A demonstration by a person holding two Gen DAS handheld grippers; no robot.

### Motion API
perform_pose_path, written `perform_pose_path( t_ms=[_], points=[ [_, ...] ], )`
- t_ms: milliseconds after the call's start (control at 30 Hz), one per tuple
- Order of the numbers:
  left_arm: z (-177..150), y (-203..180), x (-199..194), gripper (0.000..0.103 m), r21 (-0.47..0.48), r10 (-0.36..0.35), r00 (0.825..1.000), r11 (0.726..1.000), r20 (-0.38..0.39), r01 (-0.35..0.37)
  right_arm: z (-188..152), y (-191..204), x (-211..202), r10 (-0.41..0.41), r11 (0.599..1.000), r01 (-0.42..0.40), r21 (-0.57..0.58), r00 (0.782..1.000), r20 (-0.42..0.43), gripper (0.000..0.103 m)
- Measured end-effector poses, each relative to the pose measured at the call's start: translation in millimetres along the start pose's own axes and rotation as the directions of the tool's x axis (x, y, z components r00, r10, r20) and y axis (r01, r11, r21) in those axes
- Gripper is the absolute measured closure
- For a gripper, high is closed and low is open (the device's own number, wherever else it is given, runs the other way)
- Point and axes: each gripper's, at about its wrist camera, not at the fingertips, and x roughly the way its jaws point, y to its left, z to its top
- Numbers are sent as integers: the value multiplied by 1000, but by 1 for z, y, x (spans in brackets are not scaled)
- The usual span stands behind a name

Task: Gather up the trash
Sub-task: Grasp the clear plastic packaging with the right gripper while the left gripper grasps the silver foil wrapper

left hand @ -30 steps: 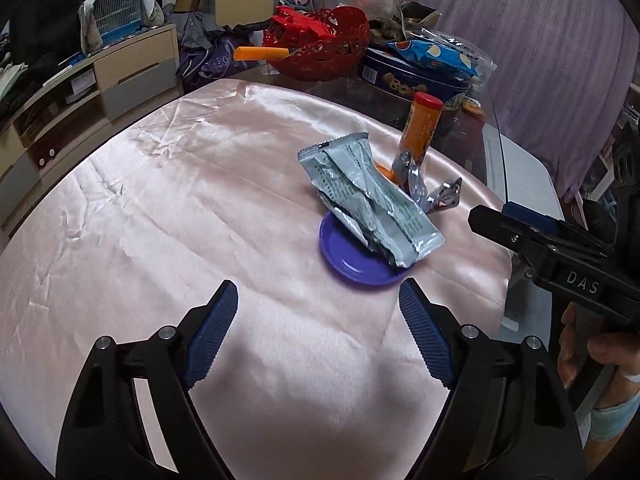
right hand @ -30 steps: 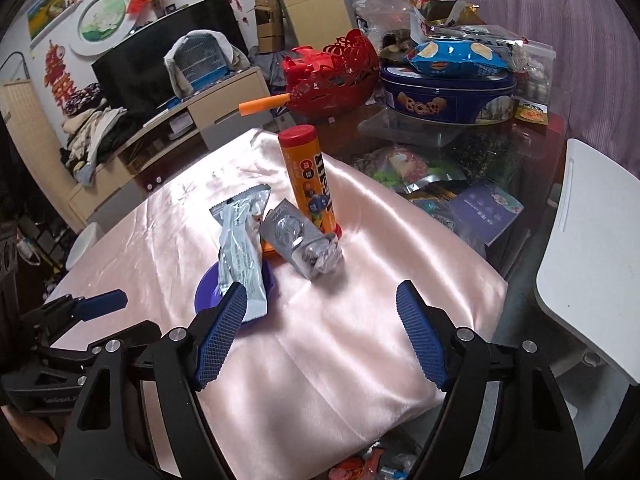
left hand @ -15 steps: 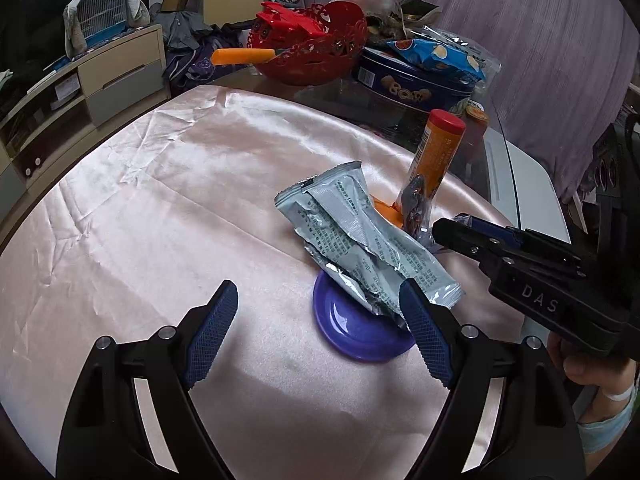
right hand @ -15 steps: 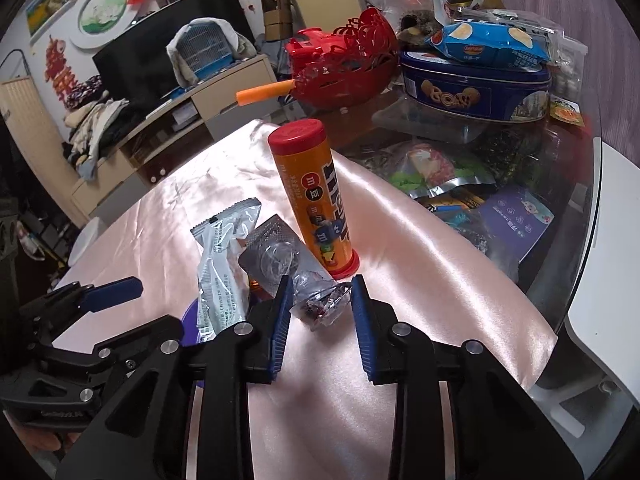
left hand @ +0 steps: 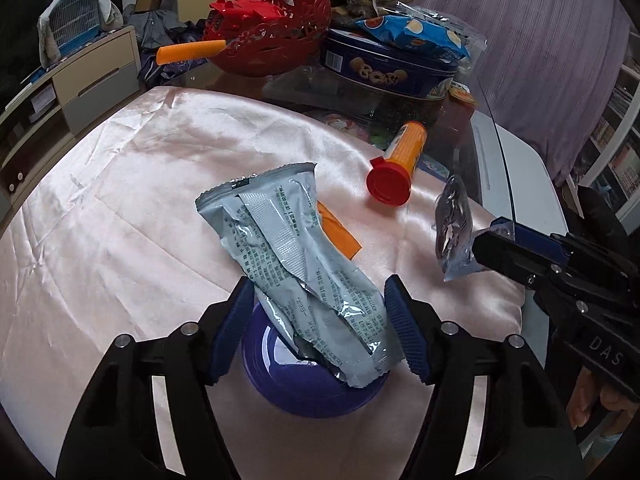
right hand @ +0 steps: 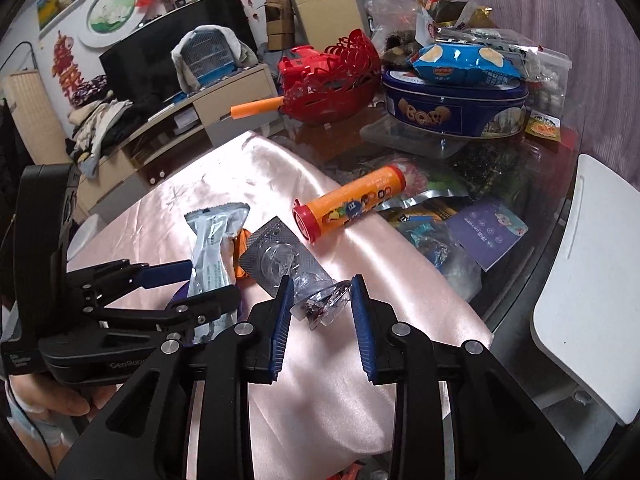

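A crumpled silver-grey snack wrapper [left hand: 296,252] lies across a small purple dish [left hand: 280,384] on the pink satin cloth. My left gripper [left hand: 318,320] straddles the wrapper's lower end; its jaws are closing, with the blue pads at the wrapper's edges. An orange paper strip [left hand: 340,236] pokes out from under the wrapper. My right gripper [right hand: 320,312] is shut on a clear plastic blister pack with silver backing [right hand: 288,260], which hangs off the cloth [left hand: 456,232] in the left wrist view. An orange candy tube with a red cap [right hand: 352,208] lies on its side beyond it.
At the back of the glass table stand a red basket [right hand: 332,80], an orange handle [right hand: 256,108] and a blue cookie tin [right hand: 452,112] under snack bags. Loose packets [right hand: 480,232] lie right of the cloth. A white chair [right hand: 592,280] stands at the right.
The left gripper moved forward over the dish and narrowed around the silver wrapper. The right gripper shut on the blister pack and lifted it. The orange tube toppled onto its side.
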Motion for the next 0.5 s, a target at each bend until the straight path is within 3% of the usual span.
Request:
perform_pose_path(
  t_ms=[100, 267, 500],
  points=[
    [-1, -2, -5, 63, 8, -8, 1000, 1000, 5, 8, -5, 2, 3, 9, 1000, -9, 0, 1000, -15, 72],
    [-1, -1, -29, 67, -1, 13, 999, 1000, 42, -13, -8, 8, -9, 16, 1000, -16, -9, 1000, -14, 72],
    [-15, -12, -86, 67, 5, 30, 995, 1000, 97, -31, -13, 21, -59, 15, 999, -14, -29, 999, 39, 72]
  ],
)
